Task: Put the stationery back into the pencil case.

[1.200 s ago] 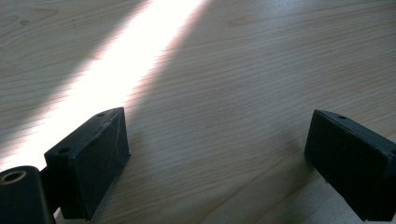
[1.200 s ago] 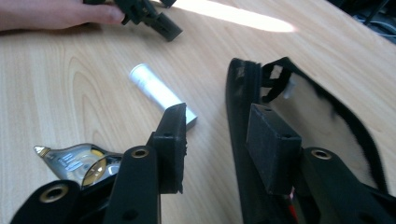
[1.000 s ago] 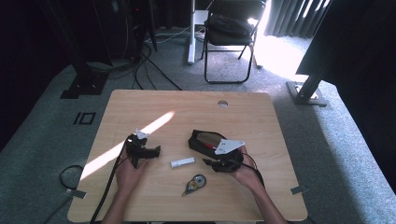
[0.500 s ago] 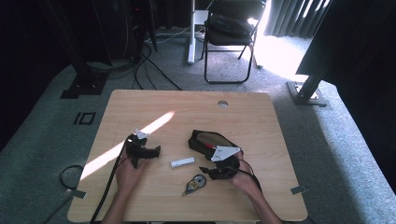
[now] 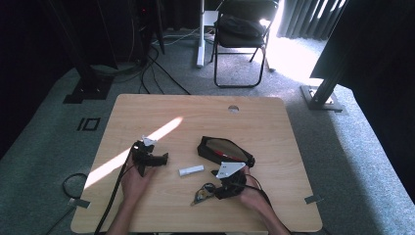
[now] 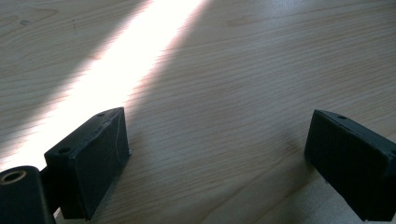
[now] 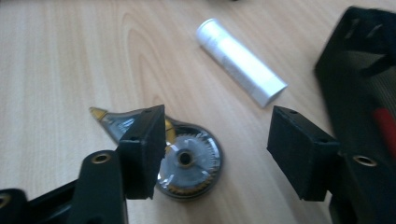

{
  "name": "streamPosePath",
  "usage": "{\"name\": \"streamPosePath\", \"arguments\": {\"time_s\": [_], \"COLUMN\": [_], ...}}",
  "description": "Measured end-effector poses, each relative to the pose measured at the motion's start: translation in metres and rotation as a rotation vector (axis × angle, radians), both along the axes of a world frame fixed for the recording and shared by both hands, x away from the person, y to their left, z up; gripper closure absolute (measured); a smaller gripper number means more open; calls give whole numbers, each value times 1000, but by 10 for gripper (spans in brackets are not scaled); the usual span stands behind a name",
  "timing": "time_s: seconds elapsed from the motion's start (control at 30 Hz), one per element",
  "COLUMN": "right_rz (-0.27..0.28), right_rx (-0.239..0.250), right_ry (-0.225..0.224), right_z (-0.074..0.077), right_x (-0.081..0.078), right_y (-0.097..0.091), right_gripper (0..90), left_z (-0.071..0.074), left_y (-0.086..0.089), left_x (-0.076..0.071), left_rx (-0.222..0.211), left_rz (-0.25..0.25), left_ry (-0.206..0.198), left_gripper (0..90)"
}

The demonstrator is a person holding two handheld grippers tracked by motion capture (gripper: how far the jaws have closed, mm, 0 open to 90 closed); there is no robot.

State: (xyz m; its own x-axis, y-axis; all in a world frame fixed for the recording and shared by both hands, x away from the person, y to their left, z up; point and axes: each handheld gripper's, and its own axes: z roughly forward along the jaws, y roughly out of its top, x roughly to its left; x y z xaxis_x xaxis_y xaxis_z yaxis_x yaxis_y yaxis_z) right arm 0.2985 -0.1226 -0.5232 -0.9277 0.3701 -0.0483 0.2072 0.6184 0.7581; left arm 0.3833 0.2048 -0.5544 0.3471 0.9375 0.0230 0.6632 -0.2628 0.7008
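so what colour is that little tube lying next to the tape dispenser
White, clearest in the right gripper view: the tube beside the dispenser.

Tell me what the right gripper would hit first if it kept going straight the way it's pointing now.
Most likely the round correction tape dispenser, lying just ahead between the open jaws of the right gripper, close by the left one. The white tube lies farther off. Depth is hard to judge, so the jaws might meet the table beside it.
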Motion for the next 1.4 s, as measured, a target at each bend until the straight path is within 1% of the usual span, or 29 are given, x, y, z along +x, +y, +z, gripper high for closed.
{"name": "streamPosePath", "arguments": {"time_s": [0.23, 0.57, 0.63, 0.83, 0.9, 0.93, 1.0, 1.1, 1.4], "right_rz": [39, 62, 57, 27, 15, 9, 3, -1, 6], "right_rx": [-26, -71, -82, -90, -100, -108, -114, -108, -102], "right_ry": [7, 19, 12, -3, 2, 2, 8, 22, 38], "right_z": [-8, -18, -20, -22, -23, -24, -26, -27, -27], "right_x": [-8, -9, -10, -7, -6, -6, -7, -8, -11], "right_y": [4, 15, 17, 20, 20, 19, 18, 15, 10], "right_gripper": [284, 257, 260, 285, 300, 323, 330, 330, 343], "left_z": [0, 0, 0, 0, 0, 0, 0, 0, 0], "left_y": [0, 0, 0, 0, 0, 0, 0, 0, 0], "left_x": [0, 0, 0, 0, 0, 0, 0, 0, 0], "left_rx": [-1, -1, -1, -1, -1, -1, -1, -1, -1], "left_rz": [0, 0, 0, 0, 1, 1, 1, 0, 1], "left_ry": [0, 0, 0, 0, 0, 0, -1, 0, 0], "left_gripper": [65, 65, 65, 66, 65, 66, 65, 65, 66]}}
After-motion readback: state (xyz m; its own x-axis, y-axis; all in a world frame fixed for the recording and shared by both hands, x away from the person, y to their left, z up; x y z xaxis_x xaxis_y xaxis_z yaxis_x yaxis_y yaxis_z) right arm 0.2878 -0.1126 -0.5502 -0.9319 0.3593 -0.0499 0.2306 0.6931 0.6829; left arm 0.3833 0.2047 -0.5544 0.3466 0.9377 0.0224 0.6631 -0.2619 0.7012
